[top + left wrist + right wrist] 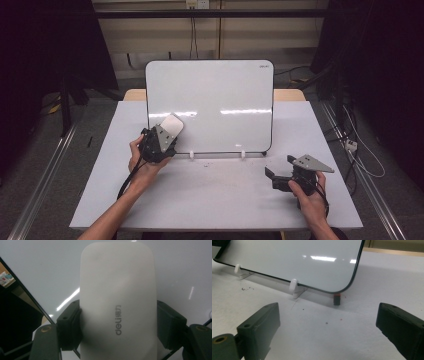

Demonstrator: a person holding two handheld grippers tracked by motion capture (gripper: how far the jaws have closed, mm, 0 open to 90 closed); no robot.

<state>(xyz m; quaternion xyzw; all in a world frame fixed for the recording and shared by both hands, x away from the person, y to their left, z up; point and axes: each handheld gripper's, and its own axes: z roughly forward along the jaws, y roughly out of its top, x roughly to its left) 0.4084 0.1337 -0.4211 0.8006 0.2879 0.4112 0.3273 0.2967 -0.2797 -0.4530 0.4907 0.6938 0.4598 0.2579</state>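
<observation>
Our left gripper (161,141) clamps an eraser (117,300), long axis up the whiteboard's (220,95) lower-left face; right gripper (287,175) gapes beside its corner.

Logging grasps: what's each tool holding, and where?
Left tool: white eraser, clamped across its long sides near the lower end. Right tool: open, holding nothing.

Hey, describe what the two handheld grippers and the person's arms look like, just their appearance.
Both grippers are black. The left gripper and right gripper each carry a grey three-cornered plate on top. Their jaws are blocky black pads with small screw holes, and brass-coloured bushings show at the jaw bases in the gripper views. A black cable trails from the left one. The forearms are bare, with no sleeves in view.
</observation>
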